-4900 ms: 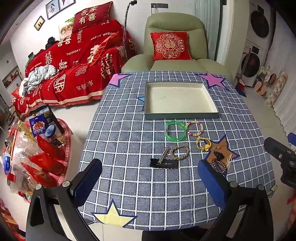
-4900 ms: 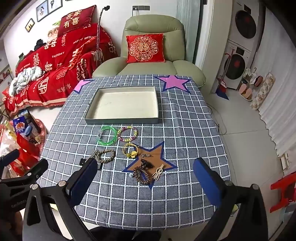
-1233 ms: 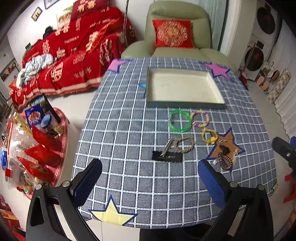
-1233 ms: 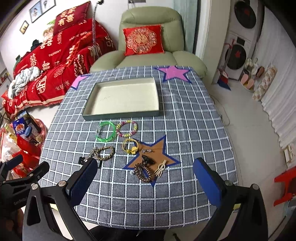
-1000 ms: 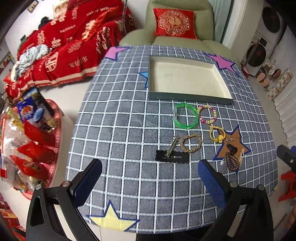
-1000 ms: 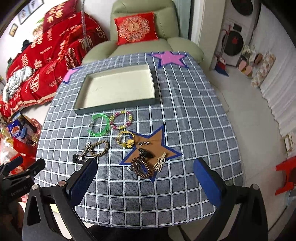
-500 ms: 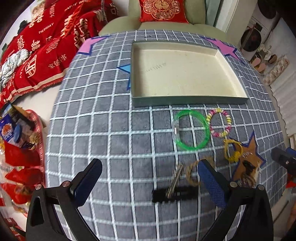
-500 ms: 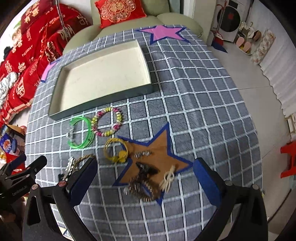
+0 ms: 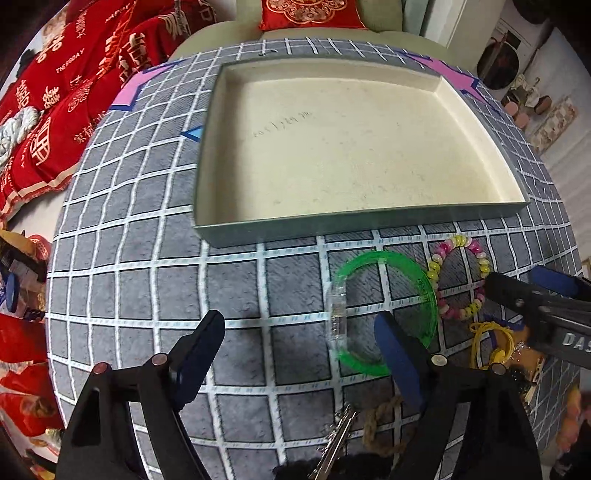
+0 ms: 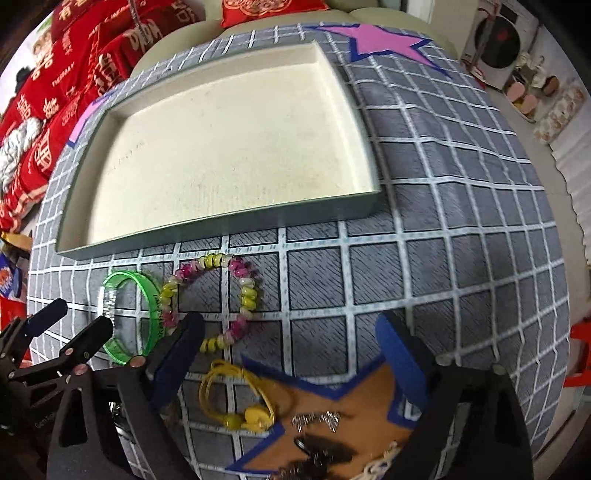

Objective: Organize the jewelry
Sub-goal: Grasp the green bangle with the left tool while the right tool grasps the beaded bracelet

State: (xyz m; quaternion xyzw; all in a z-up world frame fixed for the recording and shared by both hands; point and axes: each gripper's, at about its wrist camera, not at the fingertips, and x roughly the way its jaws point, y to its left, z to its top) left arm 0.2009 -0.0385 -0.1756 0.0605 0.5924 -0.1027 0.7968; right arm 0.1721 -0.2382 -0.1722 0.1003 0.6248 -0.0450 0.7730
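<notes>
A green bangle (image 9: 424,291) and a pink-and-yellow bead bracelet (image 10: 245,291) lie on the checked cloth just in front of the shallow cream tray (image 9: 332,225), which holds nothing. My left gripper (image 9: 297,325) hangs low over the bangle with its jaws closing. The bangle's clear clasp lies between the fingers, untouched, and the right finger hangs over the ring. My right gripper (image 10: 290,325) hovers over the bead bracelet, jaws closing. Part of the beads lies between its fingers, which do not press on them. A yellow cord bracelet (image 10: 236,387) lies below it.
A braided brown bracelet (image 9: 380,424) and a silver clip (image 9: 336,443) lie near the left gripper. Small hair clips (image 10: 317,419) rest on the brown star patch (image 10: 369,398). Beyond the table are a green armchair (image 9: 388,11) and a red-covered sofa (image 9: 74,74).
Both grippers have come down and forward toward the table, so the tray and bracelets loom much larger. Their jaws have narrowed a little. The jewelry has not moved.
</notes>
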